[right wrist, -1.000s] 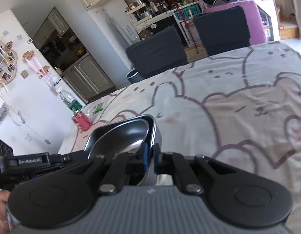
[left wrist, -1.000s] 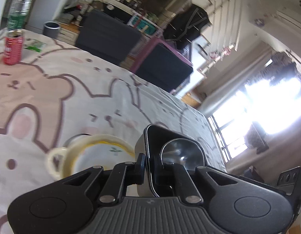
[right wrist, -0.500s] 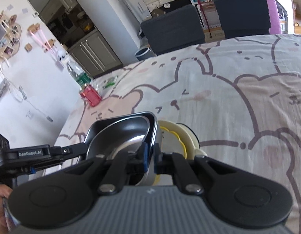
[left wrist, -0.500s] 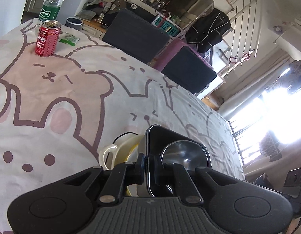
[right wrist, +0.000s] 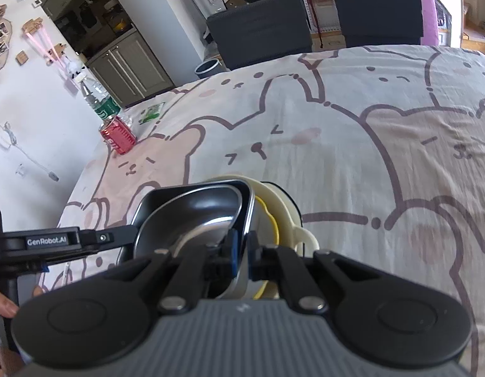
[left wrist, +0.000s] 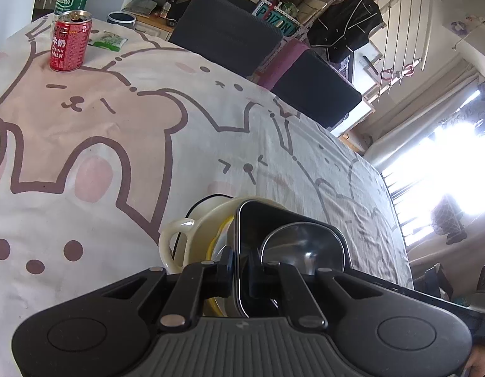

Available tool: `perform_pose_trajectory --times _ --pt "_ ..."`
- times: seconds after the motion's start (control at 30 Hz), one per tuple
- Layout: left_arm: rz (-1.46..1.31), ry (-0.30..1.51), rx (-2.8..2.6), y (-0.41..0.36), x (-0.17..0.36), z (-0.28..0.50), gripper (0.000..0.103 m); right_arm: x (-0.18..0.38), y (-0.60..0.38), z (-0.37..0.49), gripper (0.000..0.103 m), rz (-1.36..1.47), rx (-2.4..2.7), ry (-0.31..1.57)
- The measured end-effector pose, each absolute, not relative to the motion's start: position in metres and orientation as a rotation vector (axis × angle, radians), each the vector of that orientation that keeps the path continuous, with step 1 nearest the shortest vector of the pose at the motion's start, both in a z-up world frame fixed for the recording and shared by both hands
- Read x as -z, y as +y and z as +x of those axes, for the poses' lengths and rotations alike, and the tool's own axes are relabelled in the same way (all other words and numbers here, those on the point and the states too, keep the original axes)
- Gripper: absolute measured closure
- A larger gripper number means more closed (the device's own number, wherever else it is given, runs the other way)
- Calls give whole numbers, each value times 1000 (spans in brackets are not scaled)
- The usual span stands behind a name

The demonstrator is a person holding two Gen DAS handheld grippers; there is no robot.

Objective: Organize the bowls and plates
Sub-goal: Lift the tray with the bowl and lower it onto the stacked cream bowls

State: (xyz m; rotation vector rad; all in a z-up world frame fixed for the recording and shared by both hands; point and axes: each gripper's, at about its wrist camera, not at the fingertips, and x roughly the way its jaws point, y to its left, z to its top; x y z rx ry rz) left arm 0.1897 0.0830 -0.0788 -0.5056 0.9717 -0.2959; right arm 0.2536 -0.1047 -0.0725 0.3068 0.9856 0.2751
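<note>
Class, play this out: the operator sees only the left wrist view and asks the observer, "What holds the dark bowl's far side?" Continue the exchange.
Observer: The right gripper is shut on the dark bowl, on the rim opposite the left gripper.
Operator: Has the cream bowl a second handle?
Observer: Yes, a handle shows on the right gripper's side.
</note>
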Motion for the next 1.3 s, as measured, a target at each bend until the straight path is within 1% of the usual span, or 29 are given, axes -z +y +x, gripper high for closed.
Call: perform_pose_trajectory --times 0.63,0.9,0.93,1.0,1.07,1.13,1.27,1.3 --pt "-467 984 290 76 85 194 94 85 -96 256 96 212 -250 993" --pt "-474 988 295 77 85 195 93 85 -98 259 96 216 -254 996" --pt "-472 988 295 77 85 195 91 86 -98 259 96 219 -253 998" --pt "-462 989 291 77 84 195 90 86 -99 259 96 228 -253 1002" --pt "-444 993 283 77 83 194 83 86 -100 260 94 236 -253 1007" --pt "-430 994 277 78 81 194 72 85 -100 260 92 230 -251 1004" --pt "-417 998 261 82 79 192 62 81 -102 257 88 209 -247 992" --pt "-406 999 257 83 78 191 58 80 -103 257 86 210 -249 989"
